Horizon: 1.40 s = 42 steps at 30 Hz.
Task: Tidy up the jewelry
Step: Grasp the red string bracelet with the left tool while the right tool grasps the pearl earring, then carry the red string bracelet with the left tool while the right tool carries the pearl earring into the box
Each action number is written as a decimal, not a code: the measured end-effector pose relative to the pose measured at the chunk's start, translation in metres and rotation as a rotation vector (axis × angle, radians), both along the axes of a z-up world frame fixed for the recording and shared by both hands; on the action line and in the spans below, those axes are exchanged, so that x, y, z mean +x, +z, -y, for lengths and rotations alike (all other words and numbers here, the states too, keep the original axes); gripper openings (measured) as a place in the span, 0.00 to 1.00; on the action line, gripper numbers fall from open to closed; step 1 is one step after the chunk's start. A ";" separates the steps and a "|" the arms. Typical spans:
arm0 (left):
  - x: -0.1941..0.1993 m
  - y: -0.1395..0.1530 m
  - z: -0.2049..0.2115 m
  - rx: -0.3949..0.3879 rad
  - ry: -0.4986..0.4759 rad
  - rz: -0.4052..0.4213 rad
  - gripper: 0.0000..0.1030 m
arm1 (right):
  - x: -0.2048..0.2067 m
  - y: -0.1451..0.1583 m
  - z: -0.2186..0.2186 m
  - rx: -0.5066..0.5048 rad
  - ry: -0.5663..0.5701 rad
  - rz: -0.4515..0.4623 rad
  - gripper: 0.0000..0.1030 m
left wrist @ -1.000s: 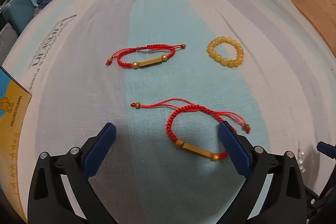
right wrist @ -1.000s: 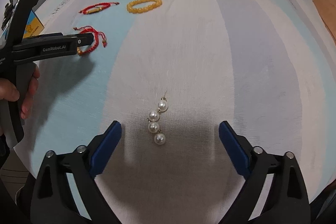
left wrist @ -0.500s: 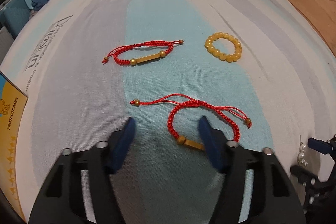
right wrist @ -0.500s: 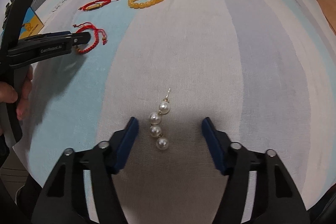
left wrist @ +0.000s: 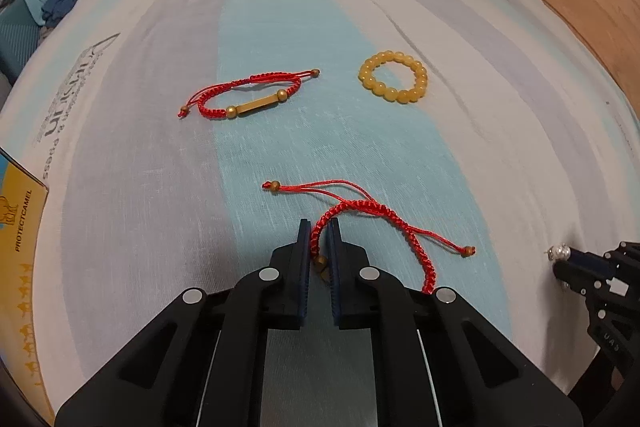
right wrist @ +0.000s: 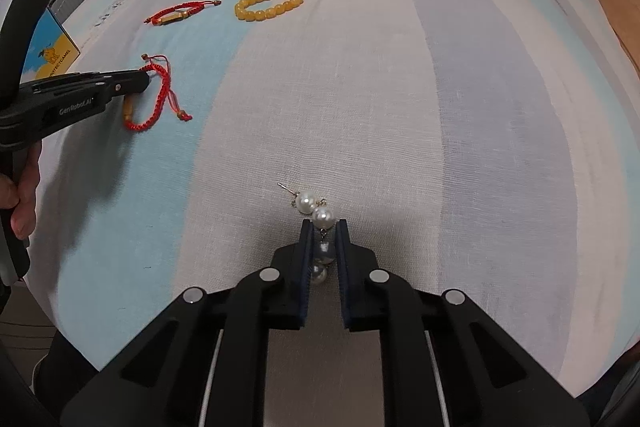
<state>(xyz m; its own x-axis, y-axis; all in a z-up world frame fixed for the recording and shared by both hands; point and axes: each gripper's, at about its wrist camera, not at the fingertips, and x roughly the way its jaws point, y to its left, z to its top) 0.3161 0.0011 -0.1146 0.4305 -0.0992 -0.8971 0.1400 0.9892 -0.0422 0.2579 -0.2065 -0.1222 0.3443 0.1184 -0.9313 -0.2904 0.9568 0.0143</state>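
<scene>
Two-handed pickup on a striped bedsheet [left wrist: 500, 155], with positions given relative to the yellow bead bracelet [left wrist: 393, 76].

Left gripper [left wrist: 319, 227]: jaws drawn in to a narrow gap, pinching the braided cord of the near red bracelet [left wrist: 372, 211], which lies nearer the camera than the bead bracelet and slightly left of it. Its gold bar sits between the pads; the loop and both loose tails trail on the cloth to the right.

Right gripper [right wrist: 323, 227]: jaws likewise narrow, closed around the lower pearls of the pearl earring [right wrist: 318, 215], which lies well apart from the bead bracelet, toward the sheet's near edge. Two pearls and the hook project beyond the fingertips.

A second red bracelet [left wrist: 248, 95] rests just left of the bead bracelet, untouched.

Risks, as judged. The left grip holds only a thin cord, so on lifting the cord could slide through the pads, or a trailing tail could snag the weave. The round pearls offer little flat surface (a hard squeeze could squirt them out), and the hook might catch the fabric.

Containers: no tray or jewelry box is visible. A yellow-and-blue box [left wrist: 16, 227] sits at the sheet's left edge, far left of the bead bracelet; its contents cannot be seen.
</scene>
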 end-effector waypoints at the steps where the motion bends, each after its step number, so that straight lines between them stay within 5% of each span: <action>1: -0.002 0.002 0.001 -0.001 -0.001 0.002 0.07 | 0.000 0.001 0.000 0.001 0.001 0.001 0.10; 24: -0.030 0.044 0.002 0.022 -0.009 0.037 0.05 | -0.014 0.047 -0.005 0.012 -0.019 0.074 0.10; 42: -0.066 0.095 -0.038 0.052 0.026 0.095 0.05 | -0.023 0.105 -0.048 0.023 -0.005 0.192 0.10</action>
